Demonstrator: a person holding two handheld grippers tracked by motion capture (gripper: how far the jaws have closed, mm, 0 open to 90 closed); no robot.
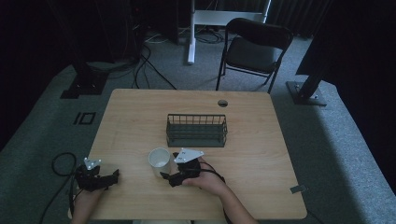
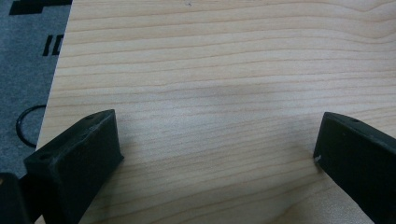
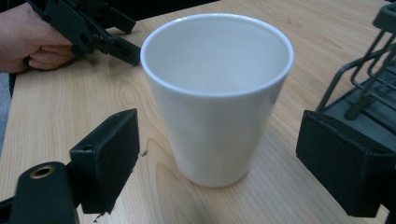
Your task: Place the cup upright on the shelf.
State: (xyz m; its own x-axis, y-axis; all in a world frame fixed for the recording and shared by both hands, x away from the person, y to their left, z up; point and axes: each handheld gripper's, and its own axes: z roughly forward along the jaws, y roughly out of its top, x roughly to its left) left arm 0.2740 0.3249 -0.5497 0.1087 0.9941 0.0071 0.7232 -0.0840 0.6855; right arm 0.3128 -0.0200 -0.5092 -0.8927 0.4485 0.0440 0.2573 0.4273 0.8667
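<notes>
Cup, high view: white cup (image 1: 159, 161) stands upright near the front middle of the wooden table (image 1: 252, 140), just in front of the wire basket (image 1: 196, 130) and apart from it.
Right gripper, high view: right gripper (image 1: 169, 176) lies low beside the cup on its right, jaws pointing left at the cup's base; the angle is too flat to tell their spread here. I judge the hand is lining up for a sideways grasp.
Left gripper, high view: left gripper (image 1: 112, 179) rests near the front left corner, well apart from the cup, probably parked out of the way.
Chair, high view: folding chair (image 1: 252, 49) stands on the carpet beyond the far edge.

Left gripper view, jaws: spread wide, bare wood between them, nothing held.
Left gripper view, table edge: carpet and a loop of cable (image 2: 28, 126) show past the left edge, so this gripper sits close to the corner.

Right gripper view, cup: cup (image 3: 217, 93) stands upright and empty, centred between the two jaws.
Right gripper view, jaws: wide apart, one on each side of the cup, neither touching it; I read this as set to close on the lower wall.
Right gripper view, basket: basket (image 3: 369, 88) stands just beside the cup on the right, its likely destination.
Right gripper view, other hand: left hand (image 3: 28, 39) holds its gripper farther off on the table.
</notes>
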